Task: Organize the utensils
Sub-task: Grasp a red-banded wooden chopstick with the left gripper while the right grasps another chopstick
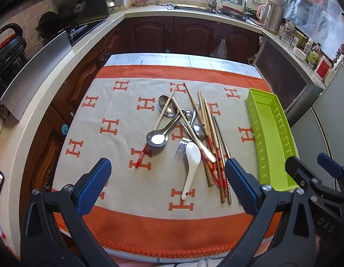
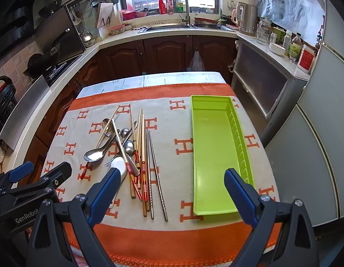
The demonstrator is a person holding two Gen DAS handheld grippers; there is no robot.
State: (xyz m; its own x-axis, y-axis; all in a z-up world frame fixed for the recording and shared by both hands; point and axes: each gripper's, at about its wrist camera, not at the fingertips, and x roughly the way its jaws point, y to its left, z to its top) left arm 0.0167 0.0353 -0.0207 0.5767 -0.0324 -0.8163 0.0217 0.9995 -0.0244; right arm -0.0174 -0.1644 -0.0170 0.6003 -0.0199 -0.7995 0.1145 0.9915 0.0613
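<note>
A loose pile of utensils lies mid-table on the orange and grey cloth (image 1: 118, 178): wooden chopsticks (image 1: 207, 133) with red-banded ends, metal chopsticks (image 2: 156, 171), steel spoons (image 1: 157, 138), a fork (image 1: 181, 149) and a white ceramic spoon (image 1: 191, 166). To the right of the pile stands an empty lime green tray (image 2: 212, 151) (image 1: 272, 138). My left gripper (image 1: 169, 184) hovers open near the table's front, before the pile. My right gripper (image 2: 172, 193) is open too, above the cloth between pile and tray, holding nothing. Each gripper shows at the edge of the other's view.
Dark wood cabinets and a pale counter (image 1: 49, 71) ring the table. A stove with a pan (image 2: 38, 64) stands on the left, a sink (image 2: 172, 27) under the far window, a kettle (image 2: 246, 17) and bottles on the right, and a grey fridge (image 2: 323, 133) at the far right.
</note>
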